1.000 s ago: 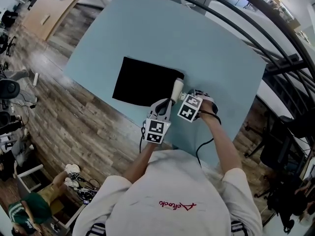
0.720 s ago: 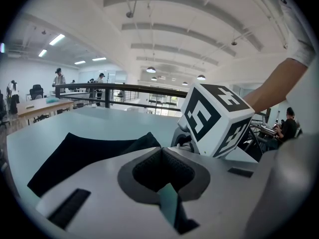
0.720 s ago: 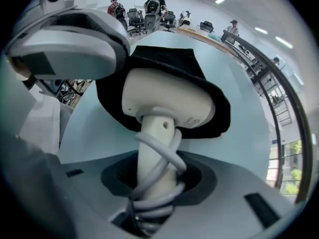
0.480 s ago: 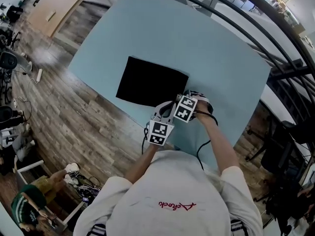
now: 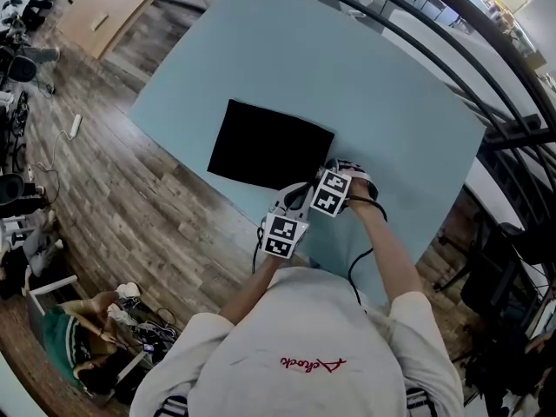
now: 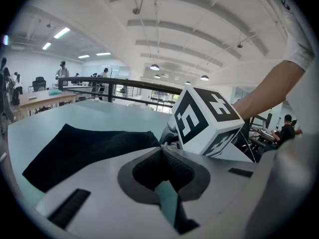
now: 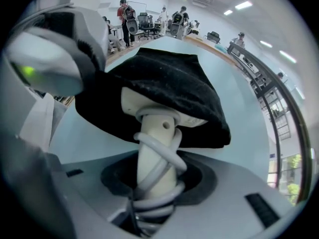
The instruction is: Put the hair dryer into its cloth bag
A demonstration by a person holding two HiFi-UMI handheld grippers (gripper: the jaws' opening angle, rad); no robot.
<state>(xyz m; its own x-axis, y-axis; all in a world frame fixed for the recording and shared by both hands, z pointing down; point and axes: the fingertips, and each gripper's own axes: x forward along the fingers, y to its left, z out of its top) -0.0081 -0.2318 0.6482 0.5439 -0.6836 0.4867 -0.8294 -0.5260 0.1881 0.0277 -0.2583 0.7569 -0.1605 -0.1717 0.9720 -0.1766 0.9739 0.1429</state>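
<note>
One sec back hair dryer (image 7: 155, 133) lay head-bare; now head's tucked in cloth bag (image 7: 169, 78) mouth just ahead of R gripper (image 7: 158, 178), which clamps its handle, w/ L gripper (image 6: 160, 151) alongside, jaws pinched on bag edge, so insertion's begun.

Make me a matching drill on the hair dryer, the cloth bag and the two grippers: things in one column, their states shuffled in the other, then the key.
1 hair dryer
2 cloth bag
3 left gripper
4 right gripper

A black, lying on the table
B jaws together at the bag's mouth
C closed around the hair dryer
D head tucked inside the bag

Pairs: 1-D, 2-A, 3-B, 4-C
</note>
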